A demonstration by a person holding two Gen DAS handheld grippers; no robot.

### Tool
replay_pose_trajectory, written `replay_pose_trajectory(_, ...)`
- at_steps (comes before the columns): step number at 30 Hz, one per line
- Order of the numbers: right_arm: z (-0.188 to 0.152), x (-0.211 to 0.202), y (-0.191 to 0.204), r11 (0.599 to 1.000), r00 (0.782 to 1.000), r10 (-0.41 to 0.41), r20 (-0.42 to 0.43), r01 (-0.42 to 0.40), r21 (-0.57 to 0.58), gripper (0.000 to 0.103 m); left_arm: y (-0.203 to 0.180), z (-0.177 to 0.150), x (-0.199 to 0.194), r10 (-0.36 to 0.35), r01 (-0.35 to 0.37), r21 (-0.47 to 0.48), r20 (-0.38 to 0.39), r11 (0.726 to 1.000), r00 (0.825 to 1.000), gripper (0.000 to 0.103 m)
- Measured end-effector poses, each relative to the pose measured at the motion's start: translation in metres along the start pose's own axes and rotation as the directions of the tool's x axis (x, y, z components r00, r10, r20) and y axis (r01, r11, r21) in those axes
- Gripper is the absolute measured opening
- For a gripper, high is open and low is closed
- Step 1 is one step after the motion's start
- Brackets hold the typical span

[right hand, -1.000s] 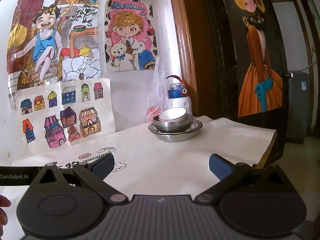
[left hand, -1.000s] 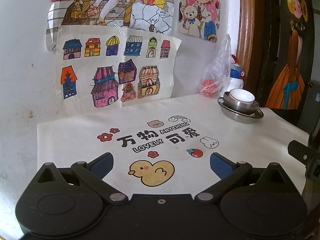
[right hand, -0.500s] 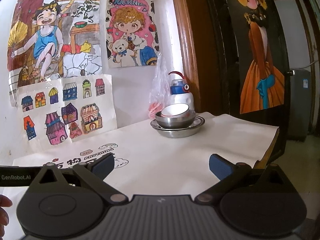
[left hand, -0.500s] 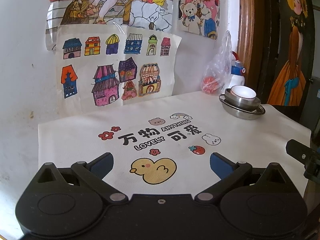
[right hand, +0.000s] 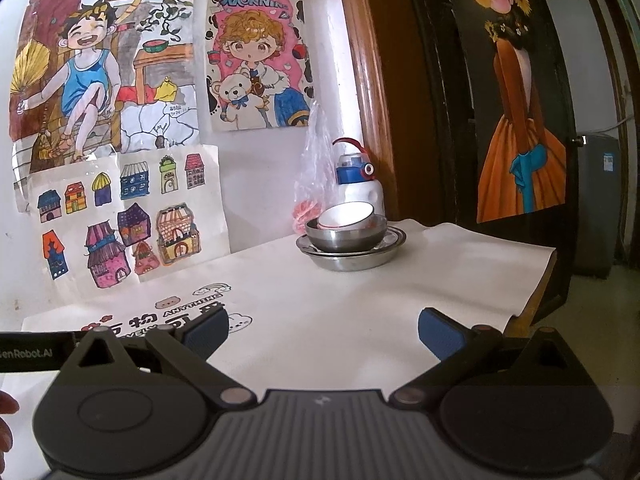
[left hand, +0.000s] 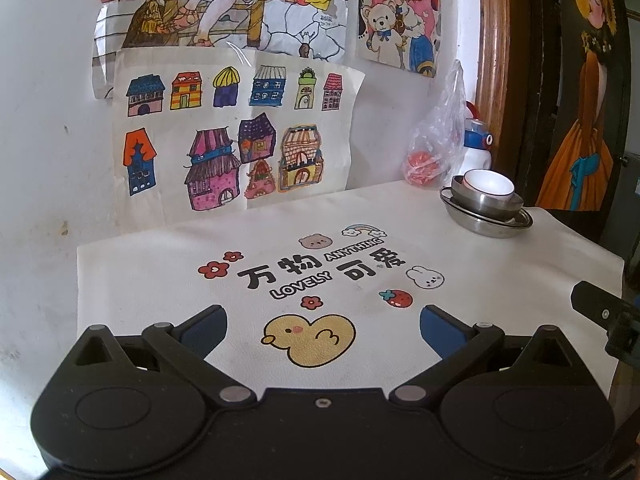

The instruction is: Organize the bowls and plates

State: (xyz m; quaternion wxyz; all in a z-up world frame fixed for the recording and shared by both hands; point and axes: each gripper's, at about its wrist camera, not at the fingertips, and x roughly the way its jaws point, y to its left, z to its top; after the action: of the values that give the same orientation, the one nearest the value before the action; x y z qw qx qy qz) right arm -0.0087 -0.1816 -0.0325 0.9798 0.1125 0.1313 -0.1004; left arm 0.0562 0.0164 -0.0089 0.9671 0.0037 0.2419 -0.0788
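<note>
Bowls stacked near cloth's far edge, both hand-held grippers spread, empty

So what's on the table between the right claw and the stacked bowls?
Nothing: in the right wrist view, only bare white tablecloth lies between the open right claw and the stacked bowls.
</note>
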Motion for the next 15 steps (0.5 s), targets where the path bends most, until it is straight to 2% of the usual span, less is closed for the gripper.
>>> replay_pose_trajectory(15,-0.0004,-0.0003,-0.0014,1.000,1.000,0.001,0.001,-0.001,0.000,0.103,-0.0008,-0.0004,-0.0014,0.001,-0.001,-0.001,0.003,1.000,1.000,0.102)
